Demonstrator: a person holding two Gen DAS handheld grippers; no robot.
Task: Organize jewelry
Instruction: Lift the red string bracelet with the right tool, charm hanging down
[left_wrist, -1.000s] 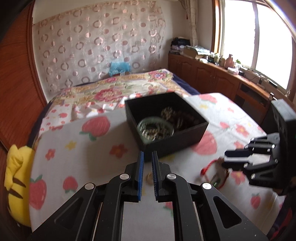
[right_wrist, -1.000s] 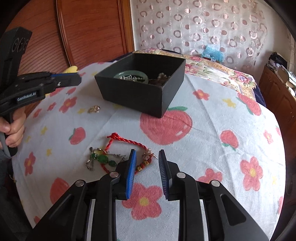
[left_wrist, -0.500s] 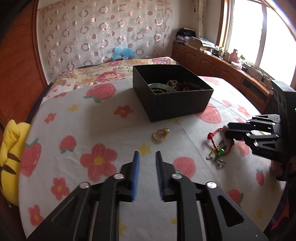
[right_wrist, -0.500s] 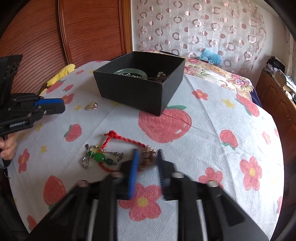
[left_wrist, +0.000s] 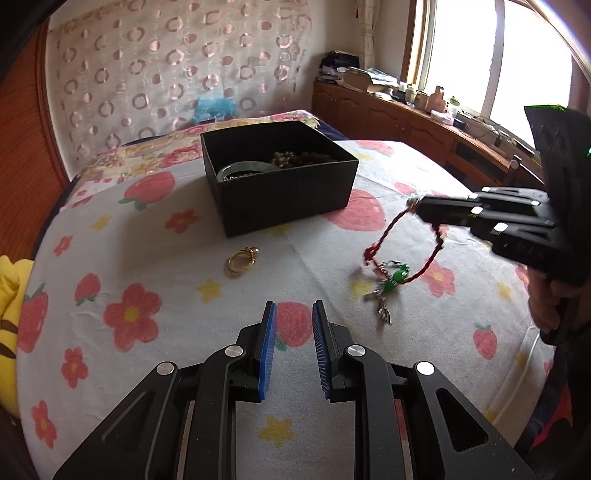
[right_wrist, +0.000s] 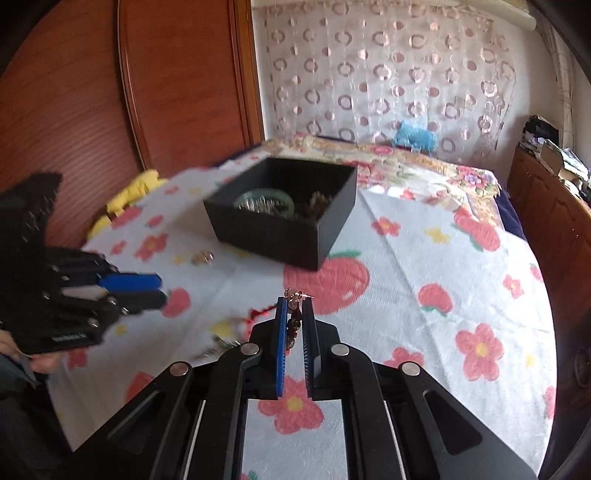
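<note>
Pinching the red cord bracelet (left_wrist: 402, 243), the right gripper (right_wrist: 293, 314) has just closed its jaws and lifts it near the black box (left_wrist: 280, 184). Left gripper (left_wrist: 293, 325), slightly spread and empty, hovers short of the gold ring (left_wrist: 242, 260) before the box.

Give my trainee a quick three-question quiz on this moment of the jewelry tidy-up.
1. True or false: the right gripper is shut on the red cord bracelet.
2. What lies on the cloth between the left gripper and the black box?
3. Multiple choice: the green charm chain is A) in the box, B) tangled with the bracelet's lower end, C) held by the left gripper.

Key: 1 true; 2 the gold ring; 3 B.
</note>
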